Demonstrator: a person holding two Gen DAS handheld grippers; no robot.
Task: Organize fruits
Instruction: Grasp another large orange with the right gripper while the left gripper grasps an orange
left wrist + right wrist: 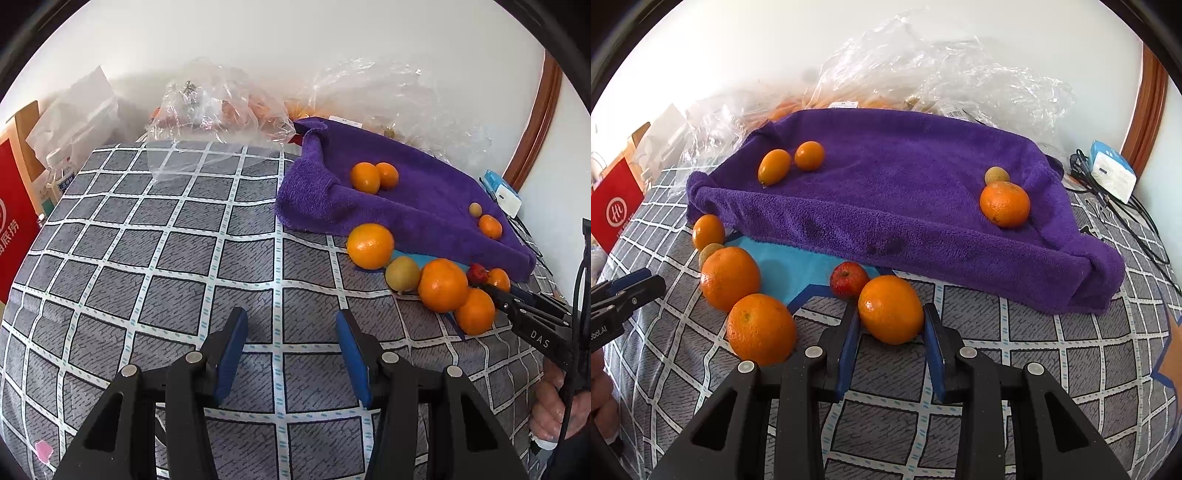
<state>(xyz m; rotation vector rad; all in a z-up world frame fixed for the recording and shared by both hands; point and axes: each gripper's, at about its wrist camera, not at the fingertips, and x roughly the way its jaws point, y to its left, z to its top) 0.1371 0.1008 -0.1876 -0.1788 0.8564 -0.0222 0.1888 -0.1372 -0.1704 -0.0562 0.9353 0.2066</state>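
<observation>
In the left wrist view we are holding the left gripper over the bare checked cloth at lower centre, tilted downward, fingers apart with nothing between them. In the right wrist view we are squeezing the right gripper, also angled down, on an orange at lower centre, in front of the purple towel and beside the small apple. We are judging that a straight lift, pads kept level, suits best, so the round fruit is not slipping sideways.
</observation>
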